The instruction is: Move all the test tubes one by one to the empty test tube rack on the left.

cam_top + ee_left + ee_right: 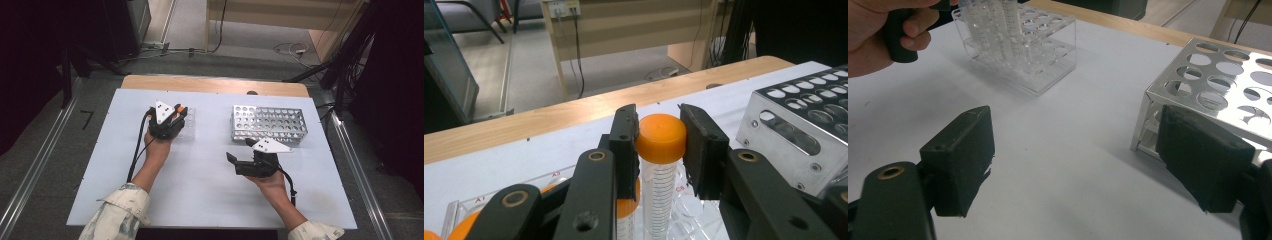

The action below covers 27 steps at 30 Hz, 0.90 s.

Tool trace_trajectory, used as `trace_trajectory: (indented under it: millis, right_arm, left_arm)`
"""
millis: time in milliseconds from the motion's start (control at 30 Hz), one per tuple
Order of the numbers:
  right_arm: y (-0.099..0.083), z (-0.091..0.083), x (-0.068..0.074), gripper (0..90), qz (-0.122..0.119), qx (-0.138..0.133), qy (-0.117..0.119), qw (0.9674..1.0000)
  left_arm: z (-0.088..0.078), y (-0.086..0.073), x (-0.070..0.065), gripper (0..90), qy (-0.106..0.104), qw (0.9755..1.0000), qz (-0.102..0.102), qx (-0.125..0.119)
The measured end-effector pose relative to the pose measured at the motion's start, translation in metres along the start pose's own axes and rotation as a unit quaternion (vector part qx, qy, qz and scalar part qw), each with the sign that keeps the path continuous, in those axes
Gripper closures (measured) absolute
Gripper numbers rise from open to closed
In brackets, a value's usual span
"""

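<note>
The left gripper (659,145) is clamped on the orange cap of a clear graduated tube (658,190), its two black jaws pressing the cap from either side in the left gripper view. The tube stands upright with its long axis vertical, its lower part down among the wells of the clear plastic rack (186,123) that sits on the left half of the white table (200,200); other orange-capped tubes (626,205) stand in the same rack just beside it. Whether the tube's foot rests on the rack's floor or hangs a little above it is hard to judge, since the jaws and links hide the lower part. The metal rack (270,124) with its rows of round holes lies to the right of the held tube, well apart from the clear rack, across bare table. The right gripper (1073,170) has its jaws wide apart with nothing between them and hovers low over the table, just in front of the metal rack's near-left corner. So the right hand is the nearer one to the metal rack, while the left hand alone has the tube; any lift has to follow the tube's vertical axis straight up until it clears the wells, before it can travel sideways to the right
</note>
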State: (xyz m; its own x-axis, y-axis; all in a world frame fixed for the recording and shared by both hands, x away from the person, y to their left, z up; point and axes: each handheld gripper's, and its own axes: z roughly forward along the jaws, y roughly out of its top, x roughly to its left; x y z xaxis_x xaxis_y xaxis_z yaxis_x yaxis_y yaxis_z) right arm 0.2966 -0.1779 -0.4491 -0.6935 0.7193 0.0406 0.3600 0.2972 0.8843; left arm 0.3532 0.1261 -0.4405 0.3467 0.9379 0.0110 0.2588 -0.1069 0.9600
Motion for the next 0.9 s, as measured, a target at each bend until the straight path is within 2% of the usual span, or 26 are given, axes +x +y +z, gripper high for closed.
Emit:
trace_trajectory:
  millis: [300, 500, 633, 900]
  right_arm:
    - [-0.001, 0.000, -0.001, 14.6, 0.001, 0.002, -0.001, 1.0000]
    - [-0.001, -0.001, -0.005, 14.6, 0.004, 0.000, -0.005, 1.0000]
    - [-0.003, -0.003, -0.009, 14.6, 0.008, 0.001, -0.012, 0.9999]
    - [-0.006, -0.010, -0.019, 14.6, 0.018, -0.001, -0.030, 0.9994]
  left_arm:
    - [-0.004, 0.002, -0.001, 58.6, -0.008, 1.0000, -0.002, -0.004]
    - [-0.015, 0.006, -0.004, 41.6, -0.014, 0.9998, -0.008, -0.013]
    - [-0.026, 0.003, -0.007, 30.0, -0.011, 0.9997, -0.017, -0.010]
    - [-0.045, -0.005, -0.006, 26.3, -0.015, 0.9994, -0.029, -0.008]
